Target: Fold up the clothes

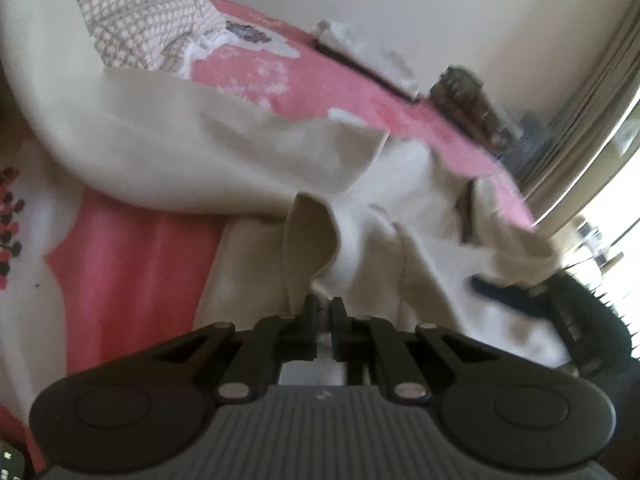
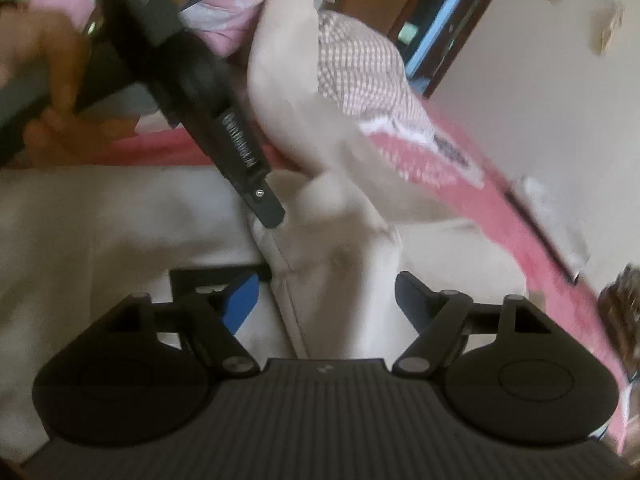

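Note:
A cream garment (image 1: 192, 152) lies rumpled on a pink bedspread (image 1: 132, 264). My left gripper (image 1: 325, 305) is shut on a raised fold of it, and the cloth stands up from the closed jaws. In the right wrist view the left gripper (image 2: 272, 216) comes in from the upper left, its tip pinching the cream garment (image 2: 100, 220) at a seamed edge. My right gripper (image 2: 326, 294) is open just behind it, with a ridge of the cloth between its blue pads (image 2: 244, 300), which stand apart from it. One of those blue pads (image 1: 492, 289) shows at the right of the left wrist view.
A checked cloth (image 2: 360, 68) lies heaped on the bed beyond the garment. A person's hand (image 2: 60, 120) holds the left gripper. Dark objects (image 1: 464, 100) sit at the bed's far edge by the wall. A bright window (image 1: 616, 220) is on the right.

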{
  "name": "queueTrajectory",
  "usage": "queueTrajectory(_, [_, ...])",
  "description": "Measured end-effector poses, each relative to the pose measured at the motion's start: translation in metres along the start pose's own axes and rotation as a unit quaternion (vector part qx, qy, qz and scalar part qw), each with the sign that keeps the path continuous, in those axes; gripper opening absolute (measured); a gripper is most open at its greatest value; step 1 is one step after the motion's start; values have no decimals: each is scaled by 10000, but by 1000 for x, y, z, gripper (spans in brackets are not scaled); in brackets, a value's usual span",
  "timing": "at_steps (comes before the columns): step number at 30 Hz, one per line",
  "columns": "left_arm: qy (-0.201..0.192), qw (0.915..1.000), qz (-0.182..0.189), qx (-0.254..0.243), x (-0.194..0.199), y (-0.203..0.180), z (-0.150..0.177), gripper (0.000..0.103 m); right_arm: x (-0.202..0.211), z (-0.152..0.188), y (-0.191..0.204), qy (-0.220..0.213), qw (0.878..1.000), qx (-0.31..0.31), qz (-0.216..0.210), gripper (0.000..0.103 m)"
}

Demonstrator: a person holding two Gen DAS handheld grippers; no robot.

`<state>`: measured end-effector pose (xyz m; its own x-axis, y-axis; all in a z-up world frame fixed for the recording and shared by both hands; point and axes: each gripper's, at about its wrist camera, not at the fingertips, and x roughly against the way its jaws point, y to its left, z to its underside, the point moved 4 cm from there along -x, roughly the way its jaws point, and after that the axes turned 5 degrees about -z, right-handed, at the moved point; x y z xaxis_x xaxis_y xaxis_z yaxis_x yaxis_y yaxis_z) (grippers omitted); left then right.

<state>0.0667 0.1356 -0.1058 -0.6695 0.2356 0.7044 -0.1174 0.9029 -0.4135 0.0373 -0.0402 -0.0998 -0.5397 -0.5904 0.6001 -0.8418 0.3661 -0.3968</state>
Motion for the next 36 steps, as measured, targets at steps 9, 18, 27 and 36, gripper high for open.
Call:
queueTrajectory(9, [-427,9908,1260,234,33,-18,-27,6,-28,-6,13,-218,9904,671,1188,71])
queueTrajectory(18, [-698,9792,1592,1048,36,-4,-38,30,16,-4,-86,-48,9809,-914,1715,10])
queueTrajectory(27, [-334,9941,1001,253,13,-28,-30,31,257,126,-311,-1022,7794,-4783,3916,10])
queueTrajectory(36, [144,9744,565,-2169,-30,-155,-53,49,371,339,-281,-1629,5140,-6696,5108,10])
